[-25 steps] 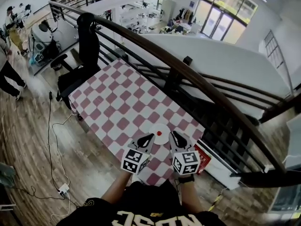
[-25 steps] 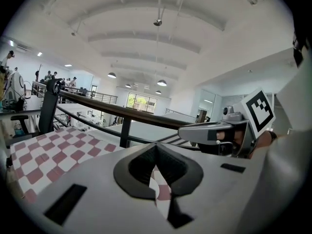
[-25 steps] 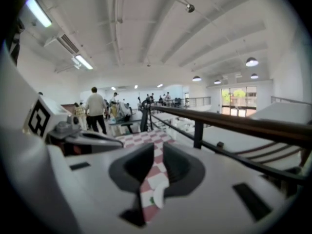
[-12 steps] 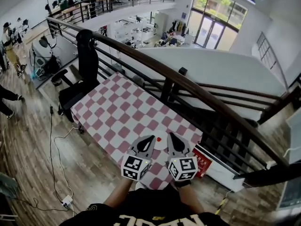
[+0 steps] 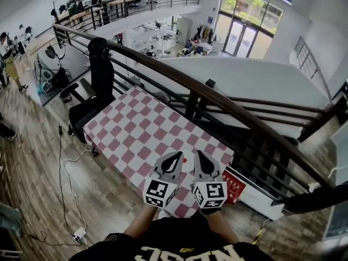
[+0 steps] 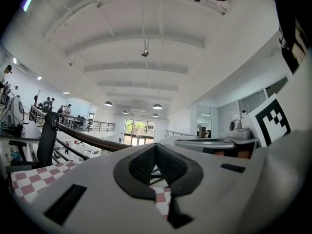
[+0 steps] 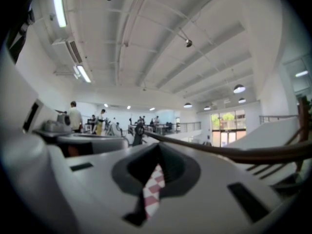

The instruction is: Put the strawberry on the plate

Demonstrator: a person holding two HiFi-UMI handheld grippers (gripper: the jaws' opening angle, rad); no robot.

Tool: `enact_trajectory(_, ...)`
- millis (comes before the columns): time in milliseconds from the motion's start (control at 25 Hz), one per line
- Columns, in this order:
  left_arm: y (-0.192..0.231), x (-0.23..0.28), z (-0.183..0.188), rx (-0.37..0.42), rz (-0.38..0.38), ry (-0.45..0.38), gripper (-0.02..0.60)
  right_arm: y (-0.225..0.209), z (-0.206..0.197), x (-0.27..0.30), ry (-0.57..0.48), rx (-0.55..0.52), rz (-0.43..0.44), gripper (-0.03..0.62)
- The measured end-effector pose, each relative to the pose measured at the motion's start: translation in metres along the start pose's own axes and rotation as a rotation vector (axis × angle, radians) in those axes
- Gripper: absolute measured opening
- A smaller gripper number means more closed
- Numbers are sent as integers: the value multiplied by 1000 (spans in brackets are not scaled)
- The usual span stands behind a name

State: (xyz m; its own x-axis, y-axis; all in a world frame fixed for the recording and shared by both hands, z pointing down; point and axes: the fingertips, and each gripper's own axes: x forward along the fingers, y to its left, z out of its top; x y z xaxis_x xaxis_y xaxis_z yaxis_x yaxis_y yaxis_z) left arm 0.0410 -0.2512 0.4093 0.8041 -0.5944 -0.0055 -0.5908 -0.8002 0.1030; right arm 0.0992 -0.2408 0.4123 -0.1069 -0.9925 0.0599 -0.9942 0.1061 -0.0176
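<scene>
In the head view a small red strawberry [image 5: 185,159] lies on a white plate [image 5: 187,166] near the front edge of the red-and-white checked table [image 5: 141,129]. The two grippers flank the plate and hide most of it. My left gripper [image 5: 175,157] is to its left, jaws shut on nothing. My right gripper [image 5: 199,156] is to its right, jaws shut and empty too. Both gripper views look upward at the ceiling. Their pads [image 6: 146,165] [image 7: 168,167] meet at the tips, and only a sliver of checked cloth [image 7: 153,184] shows behind them.
A dark curved handrail [image 5: 217,99] with bars runs along the table's far side. A black chair [image 5: 100,64] stands at the table's far left corner. A red crate [image 5: 235,185] sits on the floor to the right, and a cable [image 5: 61,162] trails over the wooden floor to the left.
Both grippers have drawn back toward me and tipped upward, so they cover more of the plate. The strawberry has stayed on the plate.
</scene>
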Motion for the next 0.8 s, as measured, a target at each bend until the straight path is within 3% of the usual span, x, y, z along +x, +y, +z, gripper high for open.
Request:
enact_trajectory(440,-14,7,3,42,-17,-25,9,-12,7,-8,-39,5,-51,18)
enact_trajectory(800,0,8,-6,58,18,-30,9,-26,1,-9,-44,11,-75,18)
